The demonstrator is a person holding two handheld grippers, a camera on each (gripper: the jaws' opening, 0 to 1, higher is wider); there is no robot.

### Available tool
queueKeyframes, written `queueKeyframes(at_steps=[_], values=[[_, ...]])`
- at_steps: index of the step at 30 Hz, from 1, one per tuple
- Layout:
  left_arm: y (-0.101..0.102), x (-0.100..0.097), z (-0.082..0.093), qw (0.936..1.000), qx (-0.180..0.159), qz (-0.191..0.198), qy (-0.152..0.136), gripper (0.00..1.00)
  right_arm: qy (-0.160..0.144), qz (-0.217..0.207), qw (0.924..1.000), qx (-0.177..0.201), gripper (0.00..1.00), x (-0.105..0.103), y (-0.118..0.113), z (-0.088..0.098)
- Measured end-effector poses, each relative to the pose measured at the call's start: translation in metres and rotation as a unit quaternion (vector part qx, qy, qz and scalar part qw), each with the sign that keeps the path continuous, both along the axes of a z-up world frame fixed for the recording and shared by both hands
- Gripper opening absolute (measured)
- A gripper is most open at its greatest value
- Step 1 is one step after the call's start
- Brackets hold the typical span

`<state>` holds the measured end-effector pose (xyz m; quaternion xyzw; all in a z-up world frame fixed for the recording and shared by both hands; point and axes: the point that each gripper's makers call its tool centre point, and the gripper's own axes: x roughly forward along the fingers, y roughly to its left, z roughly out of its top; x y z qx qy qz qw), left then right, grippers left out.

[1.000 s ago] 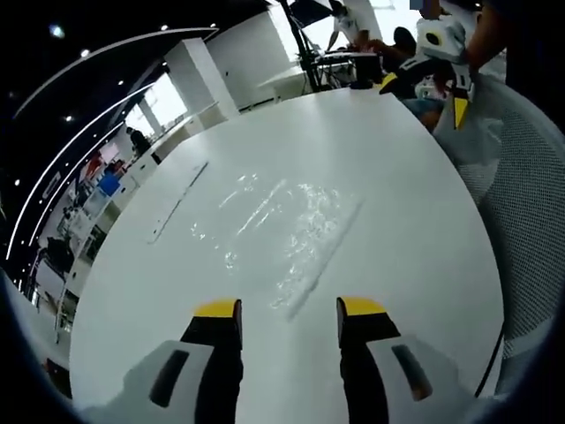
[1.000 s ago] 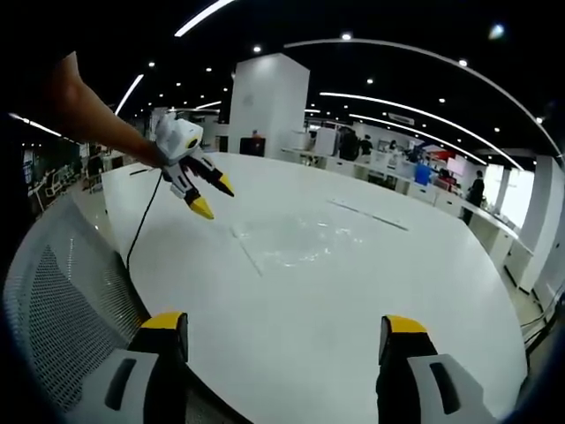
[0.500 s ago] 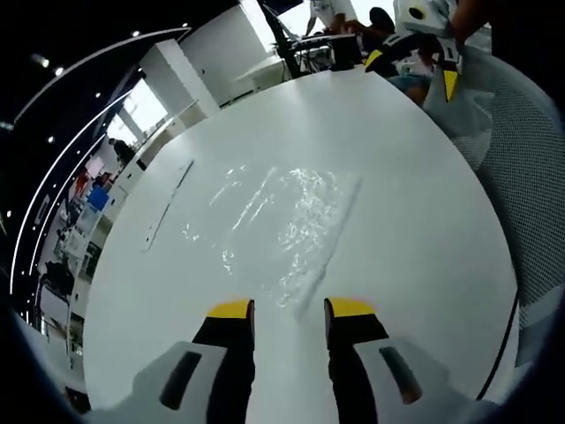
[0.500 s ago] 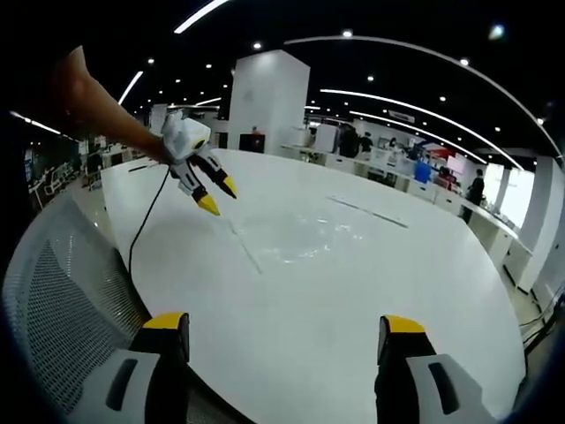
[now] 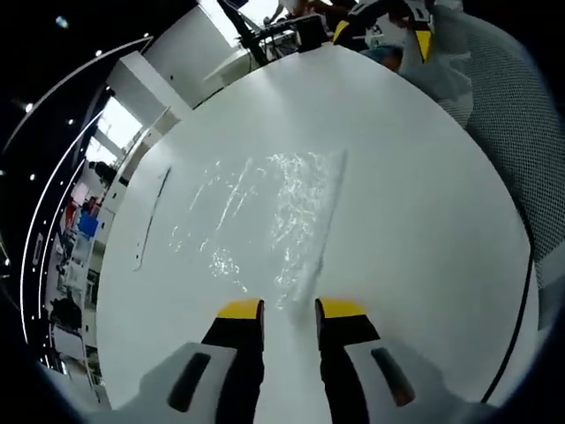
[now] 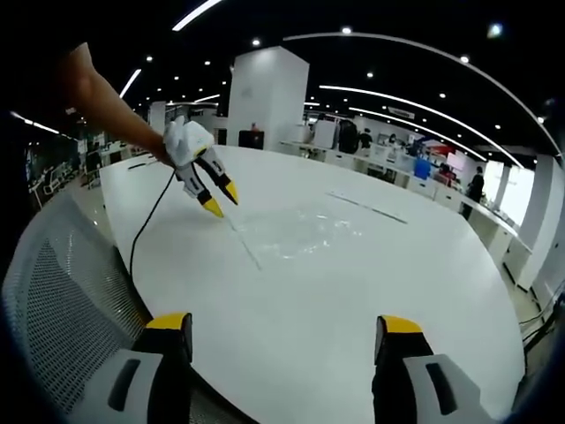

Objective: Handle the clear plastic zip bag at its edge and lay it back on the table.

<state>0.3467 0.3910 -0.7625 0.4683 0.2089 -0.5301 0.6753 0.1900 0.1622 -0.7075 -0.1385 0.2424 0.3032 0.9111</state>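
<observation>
Zip bag (image 5: pixel 265 212) edge between narrowly parted left claw (image 5: pixel 290 308) tips.

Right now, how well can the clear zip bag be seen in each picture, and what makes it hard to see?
Left gripper view: the zip bag shows mainly as bright glints from the ceiling lights on the white table, its zip edge a faint grey line ahead of the left tool. Right gripper view: the bag is a pale shimmer and fisheye distortion bends the table rim.
</observation>
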Motion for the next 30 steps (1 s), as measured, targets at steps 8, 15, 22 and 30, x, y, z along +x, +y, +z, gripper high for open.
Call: queueKeyframes(at_steps=[8, 15, 22, 30], values=[[-0.002, 0.004, -0.004, 0.9997, -0.013, 0.003, 0.02, 0.21, 0.007, -0.005, 1.0, -0.005, 0.81, 0.0, -0.002, -0.002], [-0.006, 0.007, -0.007, 0.9995, -0.01, -0.003, 0.031, 0.19, 0.007, -0.009, 0.9999, -0.005, 0.8, 0.001, -0.003, -0.002], [-0.008, 0.006, -0.01, 0.9982, -0.015, 0.005, 0.057, 0.14, 0.006, -0.01, 0.9999, -0.003, 0.8, 0.001, -0.003, -0.002], [-0.007, 0.003, -0.013, 0.9963, -0.016, 0.003, 0.084, 0.08, 0.006, -0.011, 0.9999, 0.0, 0.8, 0.001, -0.004, -0.001]])
